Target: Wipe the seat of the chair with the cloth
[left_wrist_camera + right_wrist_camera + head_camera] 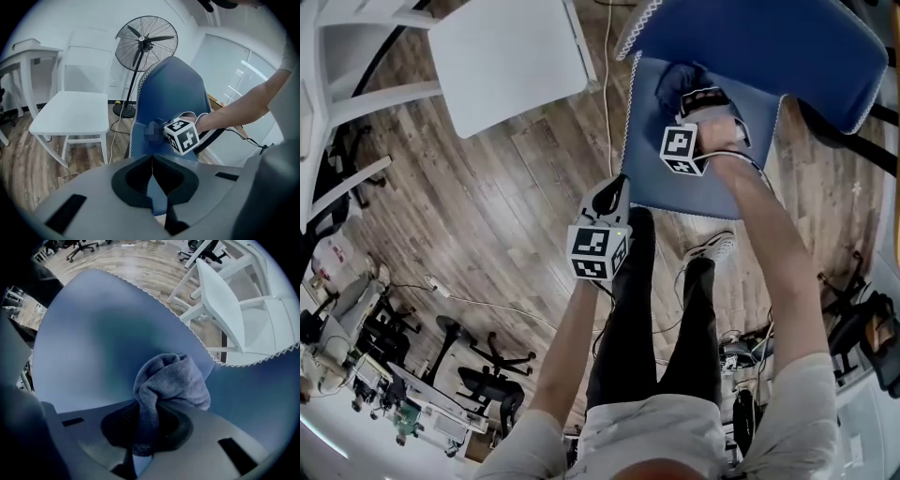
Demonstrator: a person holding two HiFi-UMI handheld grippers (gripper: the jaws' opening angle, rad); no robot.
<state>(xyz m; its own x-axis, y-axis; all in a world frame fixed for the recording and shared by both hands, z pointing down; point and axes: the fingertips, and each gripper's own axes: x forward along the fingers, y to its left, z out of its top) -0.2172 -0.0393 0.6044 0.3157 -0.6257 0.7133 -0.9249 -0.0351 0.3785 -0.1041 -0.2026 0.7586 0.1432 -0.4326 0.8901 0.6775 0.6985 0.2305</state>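
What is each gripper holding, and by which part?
The right gripper is shut on the cloth, pinching a bunched fold; the rest bulges past the jaws over the blue chair seat. The left gripper has its jaws together, holding nothing.

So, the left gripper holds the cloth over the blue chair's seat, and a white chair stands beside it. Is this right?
Not quite. It is the right gripper that holds the cloth over the blue chair's seat, as the right gripper view shows; the left gripper is shut on nothing. The white chair does stand beside it.
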